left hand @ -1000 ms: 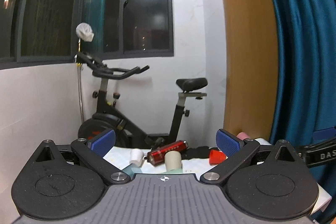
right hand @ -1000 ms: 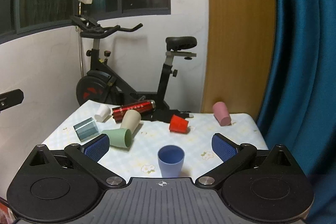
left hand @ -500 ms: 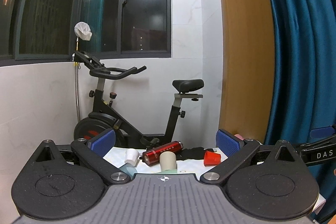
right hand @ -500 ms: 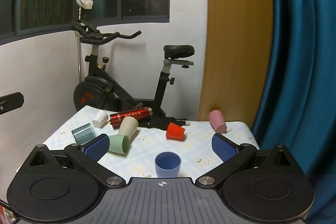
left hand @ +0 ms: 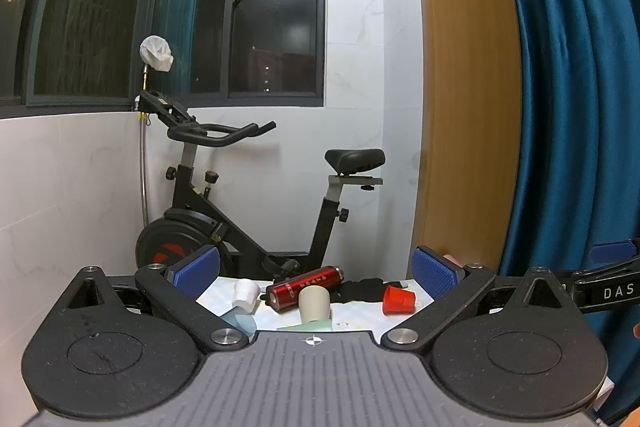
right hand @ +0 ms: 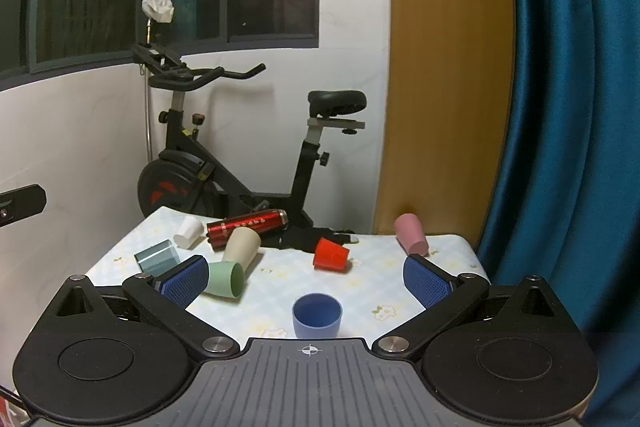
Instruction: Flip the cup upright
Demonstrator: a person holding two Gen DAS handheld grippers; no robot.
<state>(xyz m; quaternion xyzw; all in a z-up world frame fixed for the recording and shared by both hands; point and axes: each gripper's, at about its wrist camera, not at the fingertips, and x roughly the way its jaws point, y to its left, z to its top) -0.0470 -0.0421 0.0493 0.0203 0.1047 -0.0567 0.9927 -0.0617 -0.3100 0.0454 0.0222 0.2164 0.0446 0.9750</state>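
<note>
Both hand-held grippers hang released, fingers spread wide around nothing: my right hand-held gripper (right hand: 306,277) looks down over the table (right hand: 376,279), my left hand-held gripper (left hand: 316,267) sits lower, skimming the table's near edge.

I see the blue cup (right hand: 317,315) standing upright, mouth up, near the front middle of the table, between the right fingers but untouched. Farther back lie tipped cups: a green cup (right hand: 224,279) on its side at left, a beige cup (right hand: 241,244) leaning by it, a white cup (right hand: 188,232), a red cup (right hand: 331,254) at centre, a pink cup (right hand: 410,234) at far right. A red bottle (right hand: 248,224) lies far back with pale lettering I cannot read. Letters "DAS" show on a black part at the left view's right edge.

Compared with a second ago, the right view has pulled back slightly; the blue cup sits lower in frame, its place on the table unchanged.
</note>
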